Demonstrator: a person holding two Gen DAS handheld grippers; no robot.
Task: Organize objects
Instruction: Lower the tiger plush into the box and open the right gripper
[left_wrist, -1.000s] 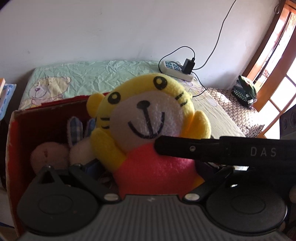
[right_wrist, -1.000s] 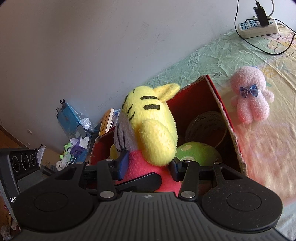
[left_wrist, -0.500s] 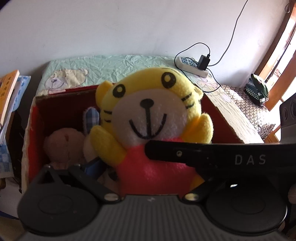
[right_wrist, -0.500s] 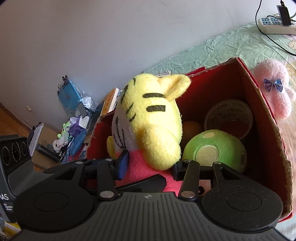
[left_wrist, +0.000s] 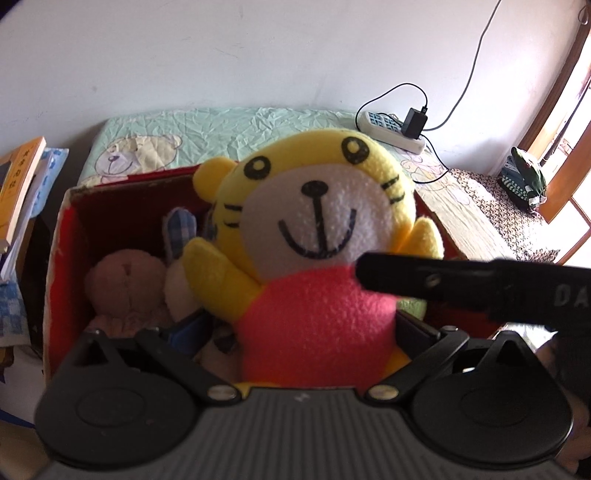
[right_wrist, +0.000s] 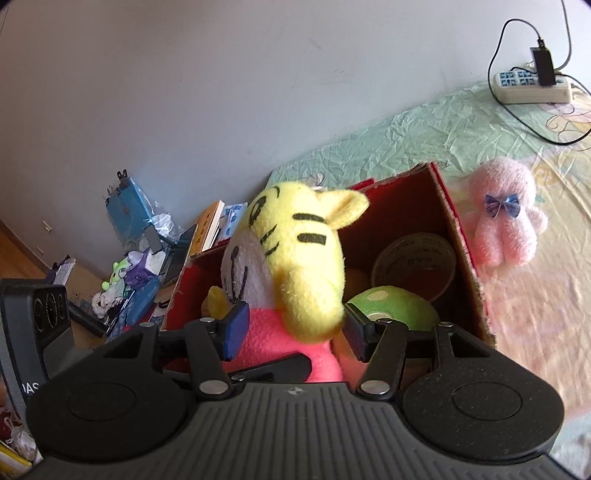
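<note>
Nearest, the right gripper, jaws just widened, straddles the tiger plush with its pads clear of it; the left gripper flanks the plush's pink body, though contact cannot be told. The plush sits upright in the red cardboard box with a green spotted toy, tape roll and brown plush. Beyond, a pink plush lies on the bed outside.

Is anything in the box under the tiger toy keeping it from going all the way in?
Yes. The tiger toy sits upright in the red box among other things: a green spotted ball and a tape roll on one side, a brown plush on the other. What lies directly beneath it is hidden.
</note>
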